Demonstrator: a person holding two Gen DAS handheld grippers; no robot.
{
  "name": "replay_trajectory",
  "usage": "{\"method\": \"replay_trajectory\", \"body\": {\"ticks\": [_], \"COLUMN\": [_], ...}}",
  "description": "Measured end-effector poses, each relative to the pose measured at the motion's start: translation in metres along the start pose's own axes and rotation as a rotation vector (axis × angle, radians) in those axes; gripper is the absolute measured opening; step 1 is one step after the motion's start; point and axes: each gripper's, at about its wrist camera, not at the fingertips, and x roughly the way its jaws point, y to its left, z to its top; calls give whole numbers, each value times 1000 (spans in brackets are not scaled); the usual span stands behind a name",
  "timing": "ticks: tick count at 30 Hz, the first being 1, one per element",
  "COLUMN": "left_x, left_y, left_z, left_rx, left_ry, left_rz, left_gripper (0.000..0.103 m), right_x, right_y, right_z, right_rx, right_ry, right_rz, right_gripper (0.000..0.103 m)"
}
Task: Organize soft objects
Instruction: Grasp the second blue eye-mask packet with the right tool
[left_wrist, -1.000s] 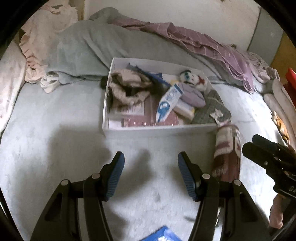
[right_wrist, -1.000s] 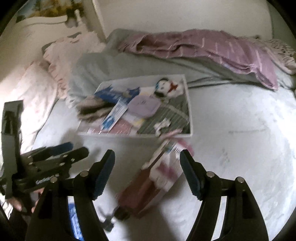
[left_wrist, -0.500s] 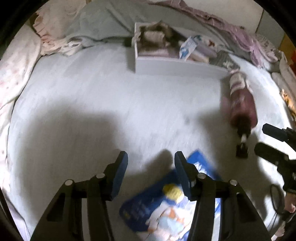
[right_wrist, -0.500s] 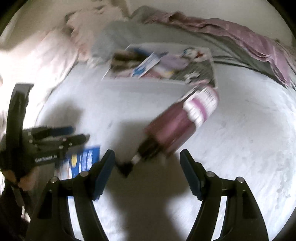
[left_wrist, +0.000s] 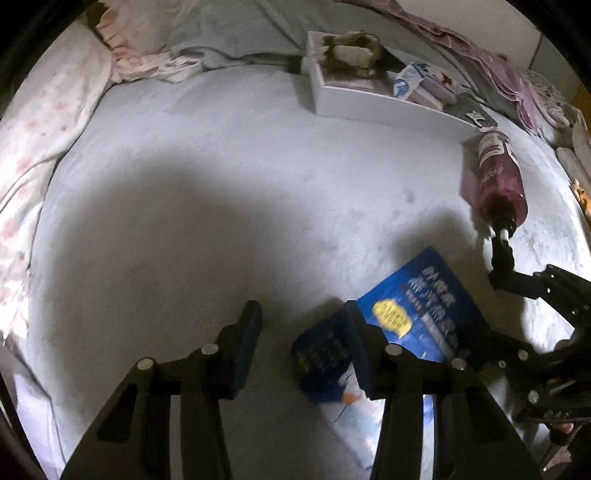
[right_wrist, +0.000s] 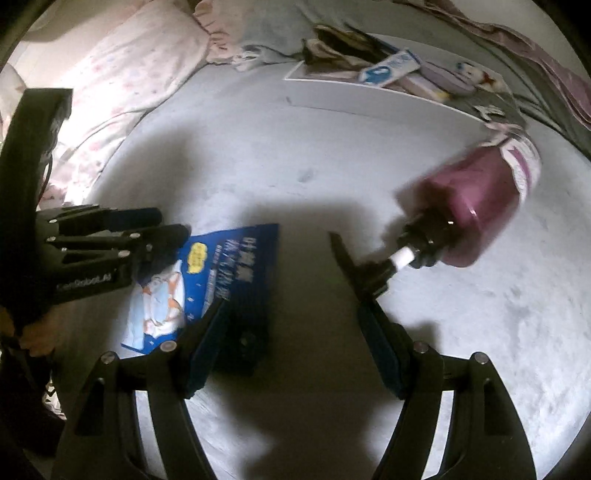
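A blue soft pack (left_wrist: 410, 314) with a yellow badge lies on the grey bedsheet, also in the right wrist view (right_wrist: 207, 277). My left gripper (left_wrist: 303, 332) is open, its right finger over the pack's left edge. My right gripper (right_wrist: 295, 321) is open, its left finger by the pack's right edge. A maroon pump bottle (right_wrist: 476, 206) lies on its side just beyond the right gripper, also in the left wrist view (left_wrist: 498, 177). A white tray (left_wrist: 369, 99) holding soft items and packets sits at the back.
Pink floral pillows (left_wrist: 37, 122) line the left side. A grey blanket (left_wrist: 236, 33) and purple striped cloth (left_wrist: 491, 62) are bunched behind the tray. Bare sheet (left_wrist: 221, 177) lies between the grippers and the tray.
Both grippers have pulled back from the tray and lowered toward the blue pack, which now sits close between them. The maroon bottle appears nearer the right gripper.
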Motion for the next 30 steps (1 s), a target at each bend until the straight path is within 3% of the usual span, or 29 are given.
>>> {"method": "replay_trajectory", "body": {"ticks": [3,8,14,16,18,20,23,25,30], "left_x": [-5,-9,-4,-4,-2,0,3,4,6], "left_y": [7,10,4,5,8,10,6,3,-4], "left_z": [-11,-31,-41,-40,-35,-30,-24,-22,-16], "left_rx": [-13,-13,-27,-55,-94,-110,-102,-93,-83], "left_ry": [27,62,39,41,53,64,58,52,44], "left_rz": [21,69,120,115,97,86,82,81,41], "left_gripper": [45,45,45,45,45,45,44,42,31], "right_x": [5,5,-1,-3,-2,-3,-2,-1,10], "right_y": [1,-3,-26,-39,-43,-37,-34,-39,-41], "right_z": [-1,-11,-20,-20,-18,-14,-9,-5,-1], "right_rx": [-7,-38,46,109,127,99,93,121,173], "right_ry": [-3,-65,-142,-153,-141,-111,-68,-24,76], "right_rz": [5,147,305,391,410,382,337,362,497], "right_gripper": [76,102,103,103,102,99,80,68,50]}}
